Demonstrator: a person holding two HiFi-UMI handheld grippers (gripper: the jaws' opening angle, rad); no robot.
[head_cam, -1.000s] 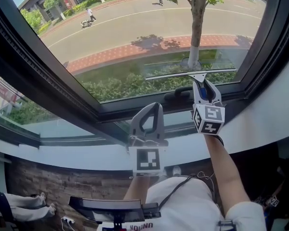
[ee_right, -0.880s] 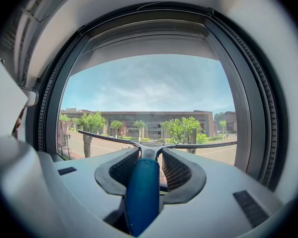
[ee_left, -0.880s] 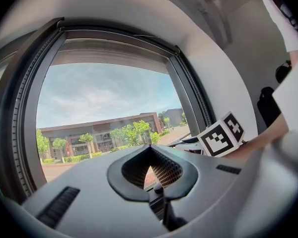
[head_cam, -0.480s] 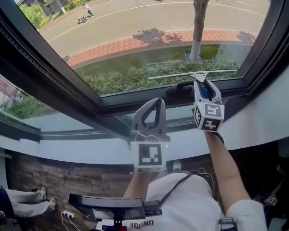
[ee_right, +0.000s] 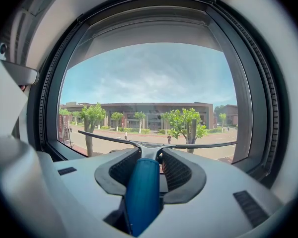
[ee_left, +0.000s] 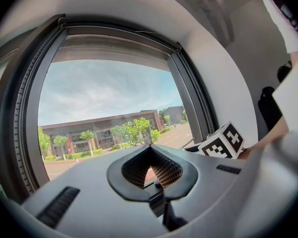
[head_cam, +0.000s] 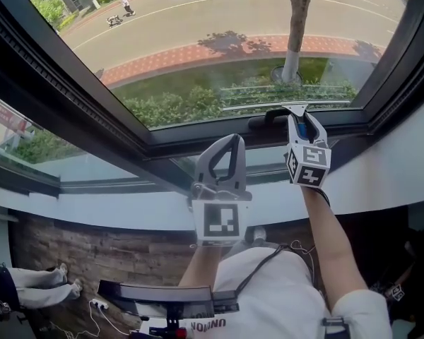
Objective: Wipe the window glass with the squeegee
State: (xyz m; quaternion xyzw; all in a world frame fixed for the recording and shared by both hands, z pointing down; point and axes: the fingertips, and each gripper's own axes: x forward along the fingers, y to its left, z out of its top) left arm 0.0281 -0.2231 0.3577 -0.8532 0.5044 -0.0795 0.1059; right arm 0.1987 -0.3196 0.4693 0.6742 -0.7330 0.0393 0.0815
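Note:
The squeegee's thin blade (head_cam: 268, 107) lies across the bottom of the window glass (head_cam: 198, 41), just above the dark lower frame. Its blue handle (ee_right: 141, 192) runs back between the jaws of my right gripper (head_cam: 300, 116), which is shut on it. In the right gripper view the blade (ee_right: 198, 145) spans the glass ahead of the right gripper (ee_right: 150, 155). My left gripper (head_cam: 231, 140) hangs below the frame, left of the right one, pointing up at the glass. Its jaws meet at the tips with nothing between them, as the left gripper view shows (ee_left: 150, 150).
A thick dark window frame (head_cam: 78, 111) slants along the left and bottom. A black window handle (head_cam: 265, 122) sits on the lower frame right under the blade. The white sill (head_cam: 127, 214) runs beneath. Another person's legs (head_cam: 28, 281) show at the lower left.
The right gripper has drawn the squeegee down the glass, so the blade now sits close to the lower frame. The left gripper has stayed about where it was.

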